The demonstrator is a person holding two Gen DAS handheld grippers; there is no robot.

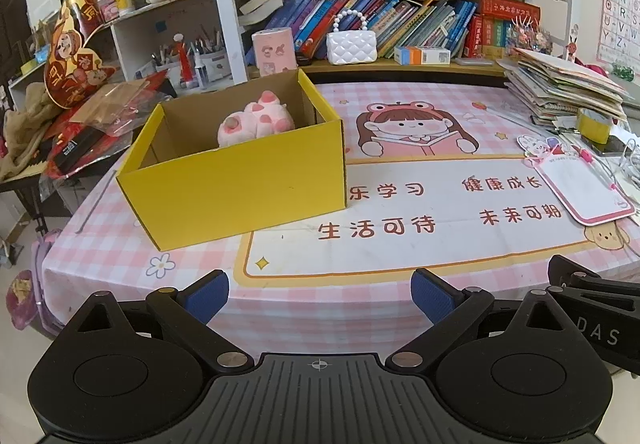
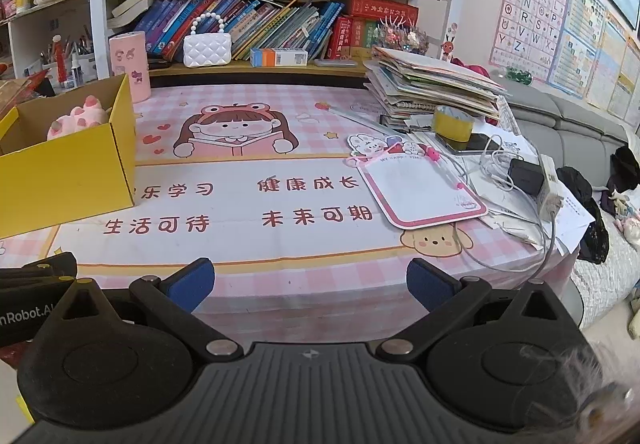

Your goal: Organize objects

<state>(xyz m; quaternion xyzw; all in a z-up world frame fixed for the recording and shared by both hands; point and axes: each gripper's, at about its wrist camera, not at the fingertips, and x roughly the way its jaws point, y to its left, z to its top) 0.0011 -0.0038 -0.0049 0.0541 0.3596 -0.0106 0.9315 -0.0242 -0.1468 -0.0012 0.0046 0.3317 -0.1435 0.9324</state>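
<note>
A yellow cardboard box [image 1: 240,180] stands open on the left part of the pink checked tablecloth [image 1: 360,296]. Inside it lies a pink plush toy [image 1: 256,118], feet up. The right wrist view shows the same box [image 2: 68,172] at its left edge, with the plush toy [image 2: 78,116] peeking over the rim. My left gripper [image 1: 320,294] hangs open over the table's near edge, well short of the box, nothing between its blue pads. My right gripper [image 2: 310,282] is open too, empty, at the near edge right of the box.
A pink-framed writing board [image 2: 420,188] lies on the right of the table. Behind it sit a roll of yellow tape [image 2: 452,124], a stack of books and papers [image 2: 432,84], a phone and charger cables [image 2: 520,172]. A pink canister [image 2: 130,60] and a white quilted purse [image 2: 207,48] stand by the bookshelf.
</note>
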